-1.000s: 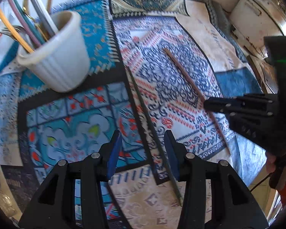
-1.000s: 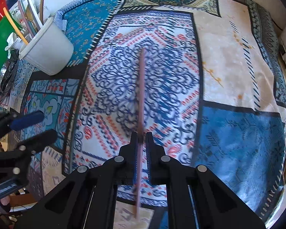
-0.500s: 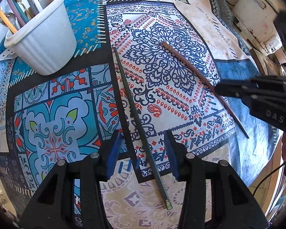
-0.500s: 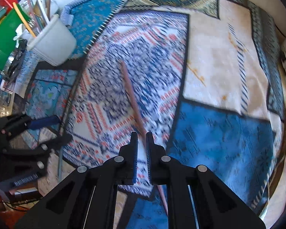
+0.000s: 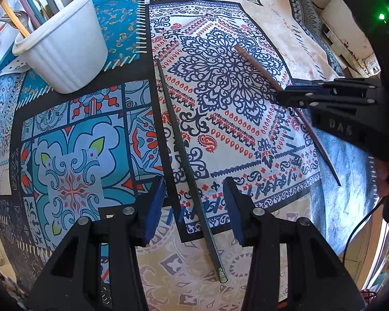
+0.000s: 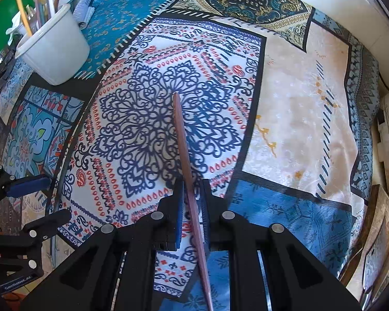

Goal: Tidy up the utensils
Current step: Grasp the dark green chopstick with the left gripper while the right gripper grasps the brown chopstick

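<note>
Jaws of the right gripper (image 6: 190, 199) pinch a brown chopstick (image 6: 185, 160) above the patterned surface (image 6: 298, 119). Left gripper (image 5: 194, 202) jaws stand spread astride a dark chopstick (image 5: 180, 140) lying near the white utensil cup (image 5: 64, 49).

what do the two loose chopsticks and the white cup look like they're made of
Brown chopstick: probably wood, matte reddish surface. Dark green chopstick: perhaps lacquered wood or plastic, smooth and uniformly coloured, pale marking at the thick end. White cup: likely plastic or glazed ceramic, ribbed, slightly glossy wall.

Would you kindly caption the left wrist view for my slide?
Open left gripper straddles a dark green chopstick on the patterned cloth; right gripper holds a brown chopstick.
</note>
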A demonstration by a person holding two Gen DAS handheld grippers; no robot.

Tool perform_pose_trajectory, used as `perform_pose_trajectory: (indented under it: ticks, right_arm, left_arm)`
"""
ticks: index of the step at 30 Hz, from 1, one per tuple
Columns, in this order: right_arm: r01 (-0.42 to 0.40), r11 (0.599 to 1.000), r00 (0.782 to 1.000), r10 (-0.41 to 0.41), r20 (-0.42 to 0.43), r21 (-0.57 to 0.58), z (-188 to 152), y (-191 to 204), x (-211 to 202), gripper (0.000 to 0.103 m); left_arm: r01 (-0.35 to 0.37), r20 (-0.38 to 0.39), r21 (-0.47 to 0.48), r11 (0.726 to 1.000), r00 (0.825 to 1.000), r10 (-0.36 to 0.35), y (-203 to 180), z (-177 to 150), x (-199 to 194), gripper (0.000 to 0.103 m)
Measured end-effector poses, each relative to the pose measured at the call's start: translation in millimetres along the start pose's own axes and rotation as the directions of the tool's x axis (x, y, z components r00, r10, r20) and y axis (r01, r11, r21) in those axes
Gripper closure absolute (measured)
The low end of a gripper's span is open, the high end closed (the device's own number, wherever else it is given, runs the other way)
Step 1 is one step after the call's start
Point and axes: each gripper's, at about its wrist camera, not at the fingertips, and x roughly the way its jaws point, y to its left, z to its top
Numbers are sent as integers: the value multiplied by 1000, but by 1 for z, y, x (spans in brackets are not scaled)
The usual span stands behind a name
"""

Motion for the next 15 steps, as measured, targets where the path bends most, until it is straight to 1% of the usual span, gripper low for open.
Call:
perform_pose_trajectory:
  ticks: [2,5,8,9,11,13,15]
  right_arm:
    - [-15,1000,1000,15,0,-4,6,-8,2,98]
    - [-19,1000,1000,19,9,-13,1,-11,1,96]
    - [-15,999,1000,16,1,-30,3,-3,1,96]
    - [-27,999,1000,27,-3,-27,4,-2,0,97]
    - [-78,997,997,78,-14,17,5,-3,-4,97]
    - [-116,991,993,116,6,70,3,-15,-10,97]
    - [-137,985,990,133,43,109,2,-29,-19,97]
  left_arm:
    - [-9,1,5,1000,1000,9,-3,1,1,58]
    - [-32,-2,6,999,999,32,-5,1,1,58]
    - [-81,-10,49,996,997,81,-14,2,5,58]
    - [-94,-10,64,993,995,95,-17,2,5,60]
    - [-89,-18,64,994,996,91,-20,3,5,65]
    - [-92,-8,57,994,996,93,-21,5,5,84]
    - [-88,-5,57,994,996,89,-26,10,7,86]
